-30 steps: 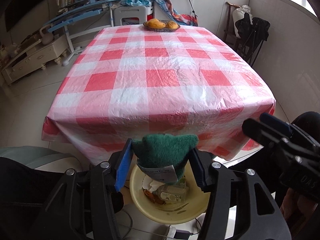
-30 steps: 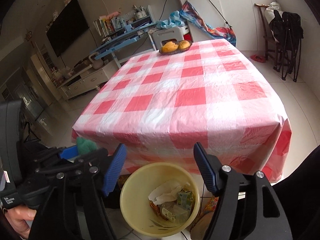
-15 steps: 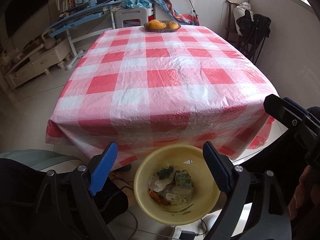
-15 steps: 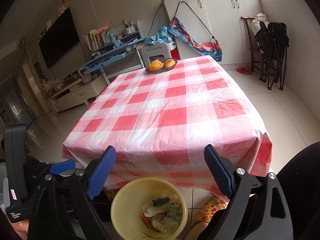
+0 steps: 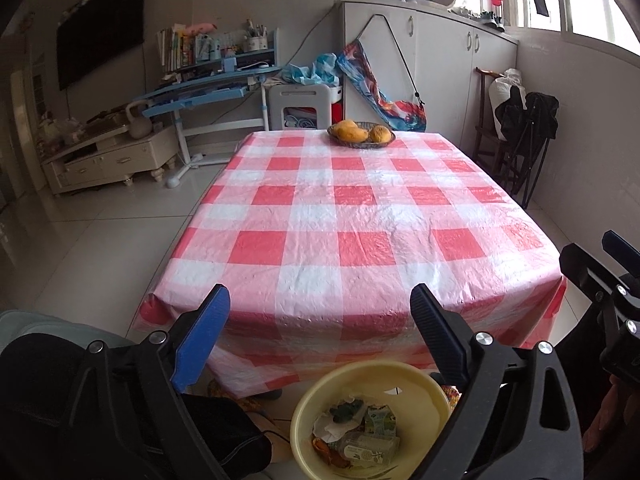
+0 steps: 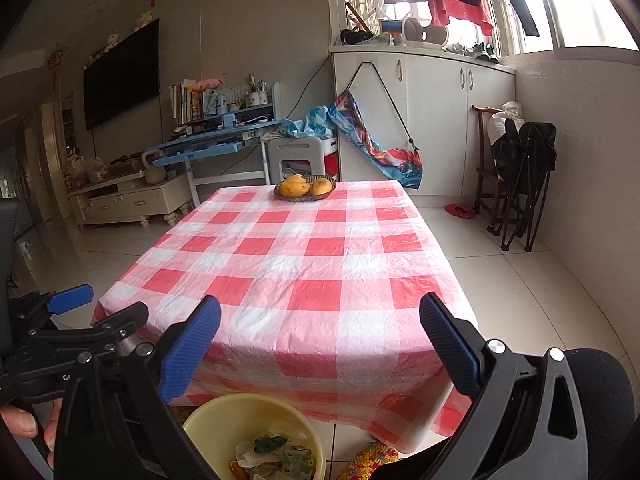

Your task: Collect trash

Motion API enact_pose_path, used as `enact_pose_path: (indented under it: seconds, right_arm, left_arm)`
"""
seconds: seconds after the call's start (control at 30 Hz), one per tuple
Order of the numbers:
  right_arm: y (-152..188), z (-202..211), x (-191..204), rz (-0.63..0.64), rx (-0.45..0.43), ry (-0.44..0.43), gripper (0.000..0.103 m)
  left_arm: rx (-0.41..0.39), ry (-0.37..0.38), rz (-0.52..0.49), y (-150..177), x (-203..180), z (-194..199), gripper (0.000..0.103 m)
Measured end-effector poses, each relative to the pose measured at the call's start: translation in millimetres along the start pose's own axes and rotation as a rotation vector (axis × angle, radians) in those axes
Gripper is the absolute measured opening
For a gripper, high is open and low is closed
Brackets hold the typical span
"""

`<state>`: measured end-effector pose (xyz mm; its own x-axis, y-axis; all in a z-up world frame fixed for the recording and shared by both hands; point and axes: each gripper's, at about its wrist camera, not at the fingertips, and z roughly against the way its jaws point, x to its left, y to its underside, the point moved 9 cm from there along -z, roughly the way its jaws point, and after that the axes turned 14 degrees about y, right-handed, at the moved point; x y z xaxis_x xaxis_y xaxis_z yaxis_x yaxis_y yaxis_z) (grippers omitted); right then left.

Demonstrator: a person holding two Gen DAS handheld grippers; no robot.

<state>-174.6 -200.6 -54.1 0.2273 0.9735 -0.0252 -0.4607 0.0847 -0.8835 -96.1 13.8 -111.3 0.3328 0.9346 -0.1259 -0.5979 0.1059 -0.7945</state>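
Trash (image 5: 356,432) now lies in the yellow bin (image 5: 424,390) on the floor just before the table (image 5: 352,216), so you need no grip: your left gripper (image 5: 320,320) and right gripper (image 6: 320,328) have just been opening, both empty above the bin.

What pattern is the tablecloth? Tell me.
Red and white checks on the tablecloth, clearest in the left wrist view.
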Motion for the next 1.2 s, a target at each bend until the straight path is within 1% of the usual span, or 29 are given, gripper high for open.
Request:
enact_pose_path:
  seconds: [0.13, 0.4, 0.7, 0.93, 1.1, 1.2]
  right_arm:
    - [-3, 1, -3, -0.001, -0.012, 0.029, 0.095]
    - [-5, 2, -1, 0.033, -0.029, 0.049, 0.095]
    - [-5, -4, -8, 0.013, -0.006, 0.083, 0.095]
    - [1, -9, -4, 0.031, 0.015, 0.095, 0.095]
    - [2, -10, -5, 0.027, 0.020, 0.099, 0.095]
    - [3, -10, -5, 0.031, 0.019, 0.101, 0.095]
  left_arm:
    - [-0.036, 0.001, 0.017, -7, 4, 4, 0.088]
    - [-0.082, 0.015, 0.018, -17, 5, 9, 0.088]
    - [-0.129, 0.032, 0.038, -28, 6, 11, 0.088]
    - [-0.146, 0.032, 0.055, -32, 10, 11, 0.089]
    - [-0.147, 0.031, 0.039, -32, 8, 9, 0.090]
    - [-0.144, 0.028, 0.027, -30, 5, 10, 0.093]
